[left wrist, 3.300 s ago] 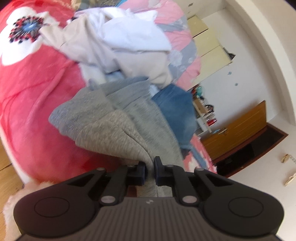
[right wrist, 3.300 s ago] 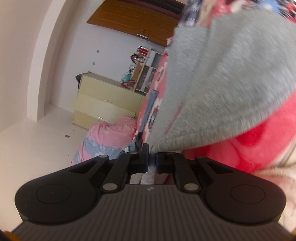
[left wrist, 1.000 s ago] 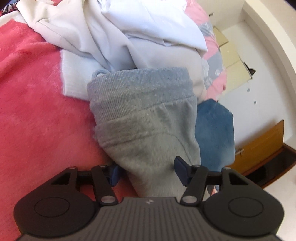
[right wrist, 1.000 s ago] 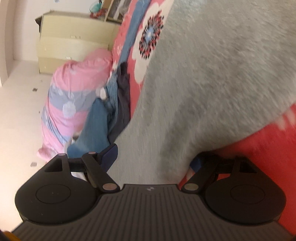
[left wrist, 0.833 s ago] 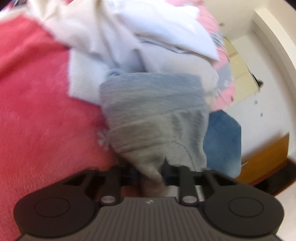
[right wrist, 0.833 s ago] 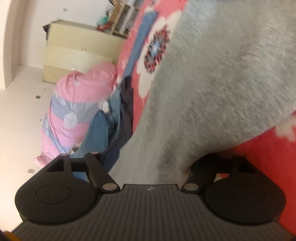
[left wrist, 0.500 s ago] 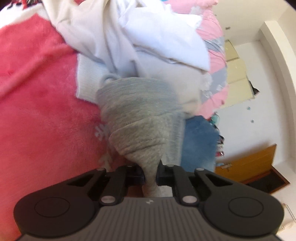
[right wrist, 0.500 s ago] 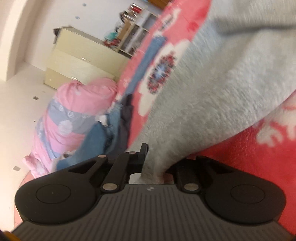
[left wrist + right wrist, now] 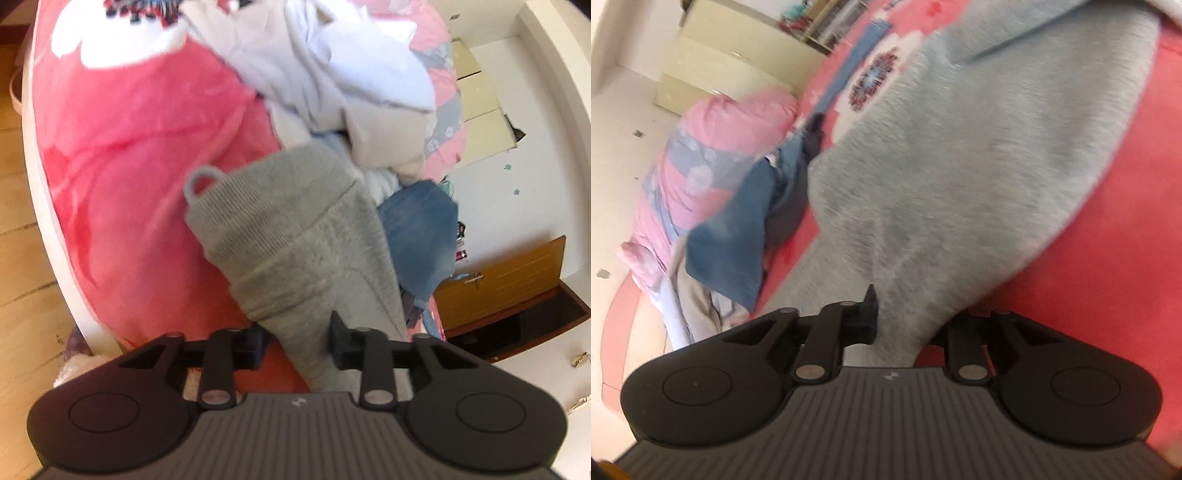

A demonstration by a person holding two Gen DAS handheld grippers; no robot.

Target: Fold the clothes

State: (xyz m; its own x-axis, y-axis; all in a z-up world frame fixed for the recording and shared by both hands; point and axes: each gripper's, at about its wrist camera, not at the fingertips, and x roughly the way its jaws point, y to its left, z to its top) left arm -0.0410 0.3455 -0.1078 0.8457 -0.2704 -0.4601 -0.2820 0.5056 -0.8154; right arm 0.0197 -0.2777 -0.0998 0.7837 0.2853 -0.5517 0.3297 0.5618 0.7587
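Both grips letting go of the grey garment on the red blanket

Nearest me, the left gripper [image 9: 297, 341] was opening: half a second earlier its pads had pinched the grey garment [image 9: 295, 236], and now they stood apart with the cloth running loosely between them, the right pad barely at its edge. The right gripper [image 9: 908, 321] was opening too, with a fold of the same fleece passing between its jaws; I couldn't tell whether the hidden right pad touched it. The garment lay bunched on the red blanket [image 9: 140, 177], ribbed hem and hanging loop on its far side. Since both clamps had just been released, I judged one fold as laid down and a fresh grip due. Beyond it sat the blue jeans [image 9: 421, 236] to the right, then the white clothes pile [image 9: 354, 74] farther back.
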